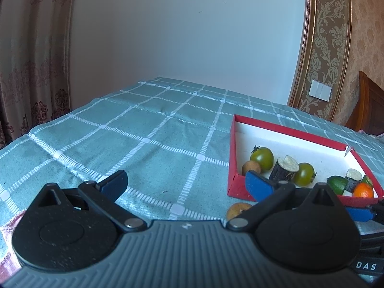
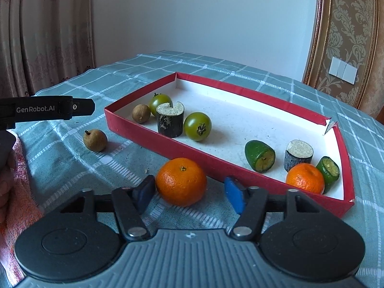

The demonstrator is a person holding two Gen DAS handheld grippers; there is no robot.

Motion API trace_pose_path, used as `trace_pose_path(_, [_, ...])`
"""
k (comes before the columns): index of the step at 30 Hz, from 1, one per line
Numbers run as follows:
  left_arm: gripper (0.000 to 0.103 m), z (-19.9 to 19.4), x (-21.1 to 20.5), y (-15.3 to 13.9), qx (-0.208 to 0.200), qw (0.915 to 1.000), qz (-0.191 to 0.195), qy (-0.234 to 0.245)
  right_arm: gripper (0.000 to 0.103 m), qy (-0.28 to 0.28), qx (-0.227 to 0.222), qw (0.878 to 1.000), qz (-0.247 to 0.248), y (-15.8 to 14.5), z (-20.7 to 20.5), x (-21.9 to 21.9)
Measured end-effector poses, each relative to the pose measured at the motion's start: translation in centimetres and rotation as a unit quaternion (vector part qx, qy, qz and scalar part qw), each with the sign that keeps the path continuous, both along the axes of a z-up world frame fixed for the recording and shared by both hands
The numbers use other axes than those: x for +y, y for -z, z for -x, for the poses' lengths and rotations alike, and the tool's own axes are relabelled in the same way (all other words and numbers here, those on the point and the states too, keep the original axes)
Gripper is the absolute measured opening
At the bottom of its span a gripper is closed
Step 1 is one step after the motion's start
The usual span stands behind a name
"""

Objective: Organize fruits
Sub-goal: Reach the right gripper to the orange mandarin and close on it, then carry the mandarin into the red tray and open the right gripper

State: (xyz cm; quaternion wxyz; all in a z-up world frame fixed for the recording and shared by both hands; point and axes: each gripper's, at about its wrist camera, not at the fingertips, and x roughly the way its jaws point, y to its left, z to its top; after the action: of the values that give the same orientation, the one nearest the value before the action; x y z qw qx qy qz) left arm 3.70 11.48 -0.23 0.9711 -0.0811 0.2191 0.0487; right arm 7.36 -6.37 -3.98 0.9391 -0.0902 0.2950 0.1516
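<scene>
The right claw [image 2: 189, 193] stands partly open around a loose orange [image 2: 181, 181] that sits on the tabletop [image 2: 72, 88] just outside the near wall of the red box [image 2: 153, 134]; the left pad touches or nearly touches the fruit's side, while a clear gap shows between the fruit and the right blue pad, so the orange is bracketed but not clamped. No earlier picture bears on it. The left claw [image 1: 187, 182] hangs wide open and empty over bare checked cloth, left of the box's near corner, with a brown longan [image 1: 237, 210] lying on the cloth just below that corner. Inside the box, near its left end, sit two green tomatoes [image 2: 197, 126], a second longan [image 2: 141, 113] and a dark cane stub [image 2: 170, 118]; toward its right end sit a cut green fruit [image 2: 259, 156], another stub [image 2: 298, 154], a second orange [image 2: 304, 178] and a small green piece [image 2: 328, 171]. The middle of the box floor is bare white. Left of the box the tabletop lies open as far as the curtain [image 1: 28, 60]; beyond the box's far wall the cloth runs on to the pale wall [image 2: 204, 19].
</scene>
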Motion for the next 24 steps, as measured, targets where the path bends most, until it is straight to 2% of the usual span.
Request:
trace_pose_path(3, [0.103, 0.0, 0.0, 0.0, 0.000, 1.0000, 0.002, -0.001, 0.043, -0.005, 0.000, 1.000, -0.006, -0.1, 0.0, 0.1])
trace_pose_path(13, [0.103, 0.1, 0.0, 0.0, -0.003, 1.0000, -0.001, -0.005, 0.043, -0.006, -0.014, 0.999, -0.039, -1.2, 1.8, -1.2])
trace_pose_path(24, [0.103, 0.1, -0.3, 0.0, -0.002, 0.9999, -0.009, -0.007, 0.043, 0.028, -0.064, 0.996, -0.055, -4.5, 2.7, -4.7])
